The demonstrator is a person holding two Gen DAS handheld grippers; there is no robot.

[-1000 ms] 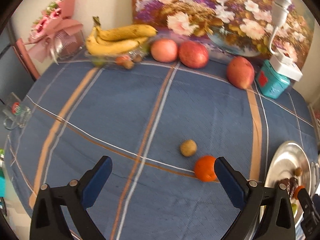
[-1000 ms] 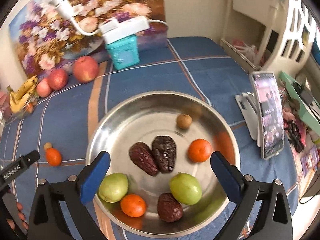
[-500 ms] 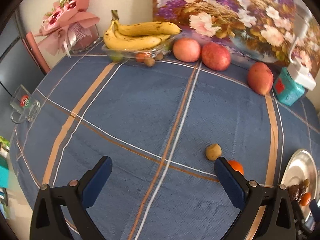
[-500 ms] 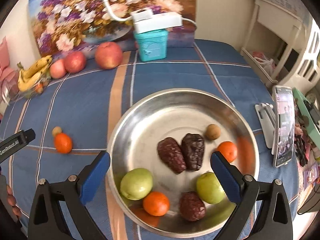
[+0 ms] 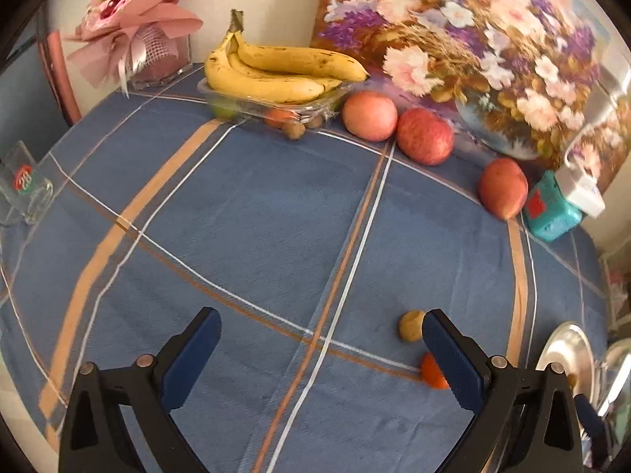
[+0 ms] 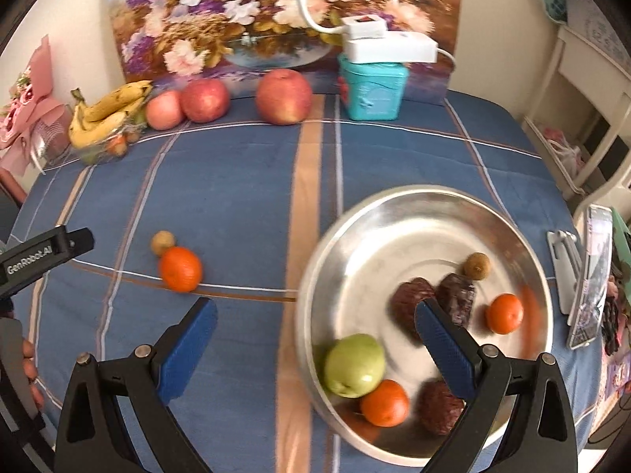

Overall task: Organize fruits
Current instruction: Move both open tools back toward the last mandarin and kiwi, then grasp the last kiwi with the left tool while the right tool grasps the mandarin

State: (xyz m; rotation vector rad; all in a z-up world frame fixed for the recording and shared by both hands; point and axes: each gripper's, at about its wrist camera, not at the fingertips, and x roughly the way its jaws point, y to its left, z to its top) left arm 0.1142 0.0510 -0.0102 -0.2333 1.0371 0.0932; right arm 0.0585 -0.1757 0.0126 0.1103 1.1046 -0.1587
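A steel plate (image 6: 508, 216) on the blue tablecloth holds several fruits: a green one (image 6: 355, 364), oranges (image 6: 504, 313), dark dates (image 6: 455, 301) and a small brown fruit (image 6: 476, 266). A loose orange (image 6: 180, 269) and a small brown fruit (image 6: 162, 242) lie on the cloth left of the plate; in the left wrist view the orange (image 5: 432, 370) is partly hidden behind my right finger, the brown fruit (image 5: 410, 326) beside it. My right gripper (image 6: 315, 347) is open and empty over the plate's left rim. My left gripper (image 5: 321, 349) is open and empty above the cloth.
At the back stand a tray of bananas (image 5: 276, 75), three apples (image 5: 424, 136), a teal tin (image 6: 372, 86) with a white lamp base and a flower painting (image 6: 276, 12). A glass mug (image 5: 21, 189) and pink bouquet (image 5: 134, 35) are left. A phone on a stand (image 6: 591, 276) is right.
Both grippers have swung left. In the right view the plate has slid to the right and the loose orange has come nearer the centre. Both stay open.
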